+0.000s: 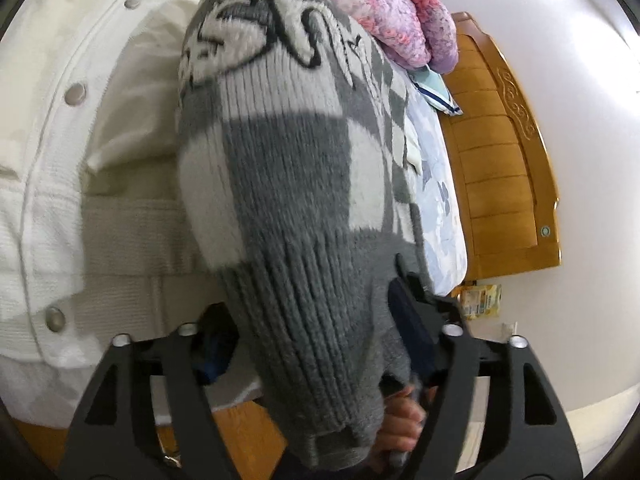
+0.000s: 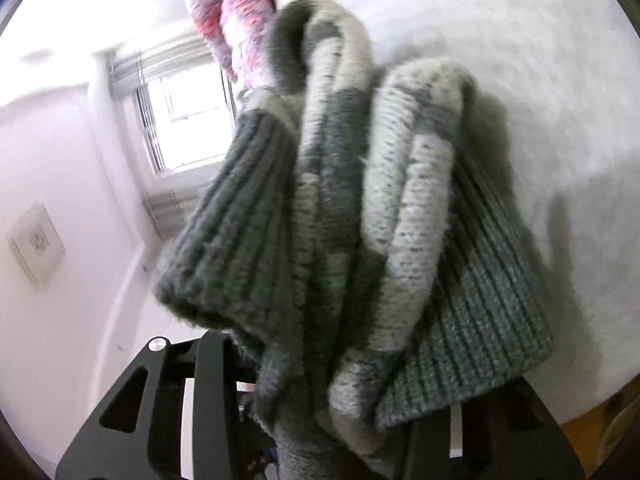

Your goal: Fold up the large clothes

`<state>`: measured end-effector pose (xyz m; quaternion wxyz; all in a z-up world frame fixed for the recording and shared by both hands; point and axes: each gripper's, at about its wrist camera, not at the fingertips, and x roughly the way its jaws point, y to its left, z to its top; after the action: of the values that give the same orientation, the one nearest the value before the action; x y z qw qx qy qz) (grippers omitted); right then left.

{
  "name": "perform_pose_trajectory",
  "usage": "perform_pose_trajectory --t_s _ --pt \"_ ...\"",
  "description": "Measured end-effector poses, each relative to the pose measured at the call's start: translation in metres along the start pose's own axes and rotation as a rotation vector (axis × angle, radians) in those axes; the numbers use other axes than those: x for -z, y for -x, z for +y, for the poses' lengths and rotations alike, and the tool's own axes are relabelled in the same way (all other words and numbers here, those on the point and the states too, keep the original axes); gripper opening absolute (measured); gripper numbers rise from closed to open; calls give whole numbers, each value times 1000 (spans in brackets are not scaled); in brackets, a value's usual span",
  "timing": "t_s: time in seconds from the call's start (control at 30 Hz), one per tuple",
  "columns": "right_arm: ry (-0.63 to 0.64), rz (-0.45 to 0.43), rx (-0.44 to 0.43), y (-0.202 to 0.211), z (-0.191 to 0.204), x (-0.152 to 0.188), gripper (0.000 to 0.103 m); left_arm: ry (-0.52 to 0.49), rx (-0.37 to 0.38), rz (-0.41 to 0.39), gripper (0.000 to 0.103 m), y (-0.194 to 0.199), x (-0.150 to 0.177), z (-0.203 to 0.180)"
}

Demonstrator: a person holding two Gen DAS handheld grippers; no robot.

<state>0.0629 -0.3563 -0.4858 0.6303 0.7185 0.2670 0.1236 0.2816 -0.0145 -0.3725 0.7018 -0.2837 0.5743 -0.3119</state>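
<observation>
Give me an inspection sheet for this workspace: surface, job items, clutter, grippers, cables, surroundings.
Surface: bed with pale blue floral sheet and carved wooden headboard.
Job items: grey-and-white checked knit sweater, bunched and lifted off the bed; cream snap-button jacket lies beneath it.
Clutter: pink-and-purple fuzzy garment near the headboard; yellow packet on the floor.
Grippers: left gripper open, ribbed hem draped between its jaws; right gripper shut on the bunched sweater.
Cables: nothing seen.
Surroundings: white walls, window, white wall panel.
</observation>
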Motion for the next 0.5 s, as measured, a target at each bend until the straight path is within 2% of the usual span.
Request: perform_pose_trajectory --t_s 0.1,0.2,0.27,0.37,0.47,0.5 --pt "55 14 30 3 10 0 37 -13 39 14 72 8 -7 10" --pt "79 26 47 -11 16 6 37 1 30 -49 75 26 -22 26" --pt "83 34 52 -16 18 6 37 37 28 -101 76 34 -44 35" --pt "90 50 59 -15 22 9 37 37 26 -115 78 26 -79 37" --pt "94 68 66 -2 29 11 37 48 -1 -128 83 15 -112 39" --pt "97 70 69 -15 35 7 37 58 -1 -128 87 12 -121 41"
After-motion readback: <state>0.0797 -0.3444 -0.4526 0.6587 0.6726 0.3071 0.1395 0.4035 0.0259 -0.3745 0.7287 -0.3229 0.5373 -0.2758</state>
